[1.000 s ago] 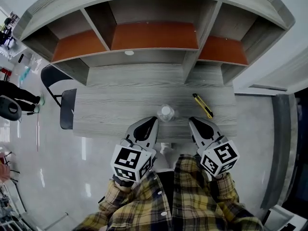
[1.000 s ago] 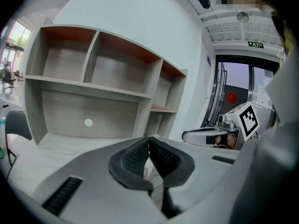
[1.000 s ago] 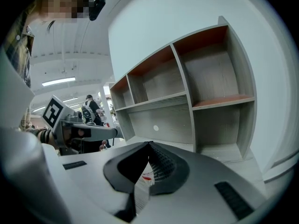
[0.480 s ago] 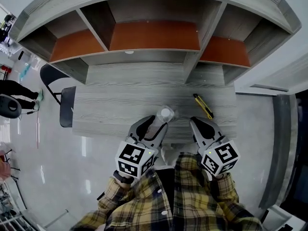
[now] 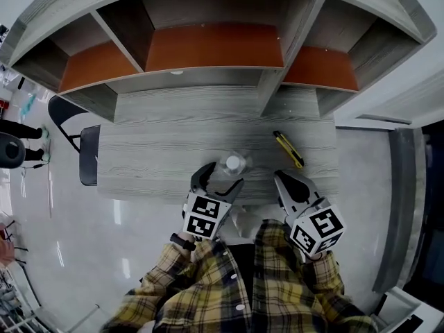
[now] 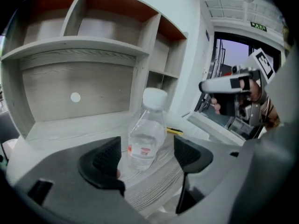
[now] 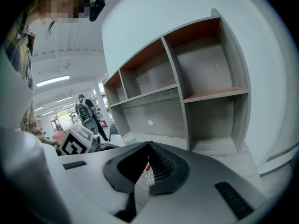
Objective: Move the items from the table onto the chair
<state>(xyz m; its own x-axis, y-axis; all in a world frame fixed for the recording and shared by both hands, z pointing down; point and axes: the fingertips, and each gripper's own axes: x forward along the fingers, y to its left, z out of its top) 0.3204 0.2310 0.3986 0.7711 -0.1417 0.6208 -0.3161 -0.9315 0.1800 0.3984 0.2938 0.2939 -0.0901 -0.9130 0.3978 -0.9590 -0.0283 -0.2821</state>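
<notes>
A clear plastic bottle with a white cap stands upright near the table's front edge; it also shows in the left gripper view. My left gripper is low in front of it. Its jaws have just been opening and stand wide, the bottle just beyond the fingertips, and the pads do not touch it. A yellow utility knife lies to the bottle's right. My right gripper is shut and empty, held above the table edge. The chair stands at the table's left end.
The grey wooden table backs onto a shelf unit with orange-lined compartments. A person stands far off on the glossy floor to the left.
My left gripper has sunk towards the table and its jaws have gone from shut to wide open in front of the bottle. The right gripper has stayed put.
</notes>
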